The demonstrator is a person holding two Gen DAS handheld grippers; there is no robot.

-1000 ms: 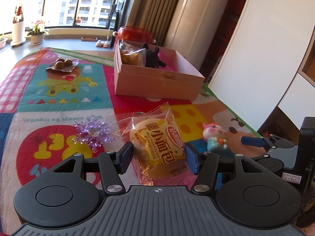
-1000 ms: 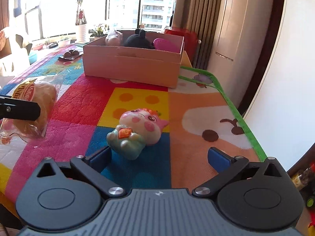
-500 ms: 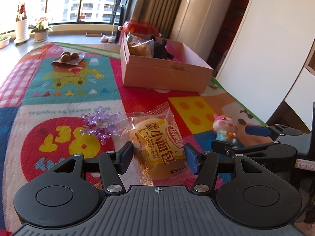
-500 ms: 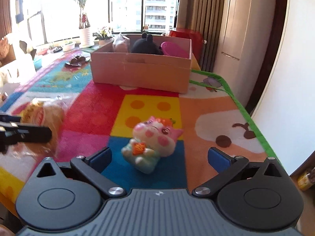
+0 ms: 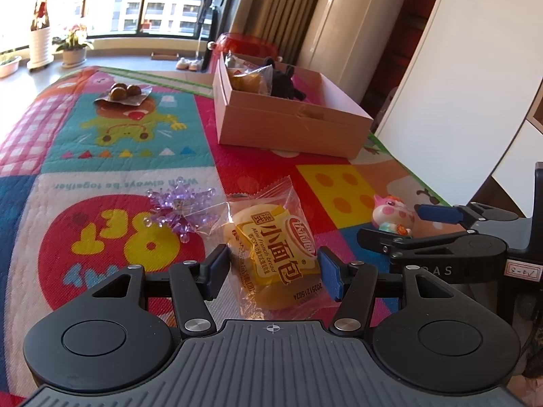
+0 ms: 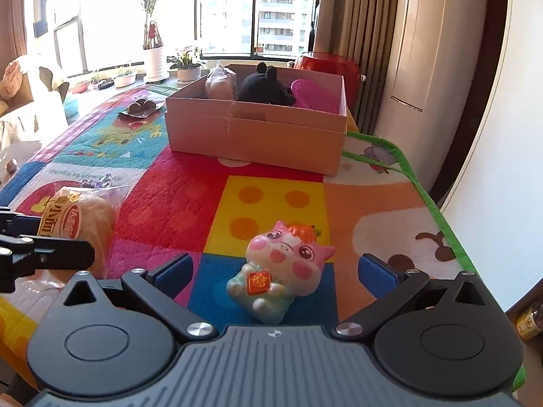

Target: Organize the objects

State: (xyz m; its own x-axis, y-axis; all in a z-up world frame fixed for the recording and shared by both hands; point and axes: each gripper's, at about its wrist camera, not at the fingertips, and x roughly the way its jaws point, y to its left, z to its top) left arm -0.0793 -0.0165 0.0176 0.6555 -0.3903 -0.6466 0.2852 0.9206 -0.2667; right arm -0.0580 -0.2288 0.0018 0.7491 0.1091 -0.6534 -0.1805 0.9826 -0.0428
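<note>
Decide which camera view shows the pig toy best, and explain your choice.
The right wrist view: the pig toy lies close, whole and face-on between the open right gripper fingers. The left wrist view shows it small, partly hidden behind that gripper.

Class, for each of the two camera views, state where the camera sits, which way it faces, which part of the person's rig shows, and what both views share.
Left wrist view: sits behind the left claw, facing the window across the colourful play mat; its blue pads grip the yellow packaged bread; the right claw shows at right.
Right wrist view: sits behind the right claw, facing the window; open around the pink pig toy.
Shared: bread, pig, the pink cardboard box.
</note>
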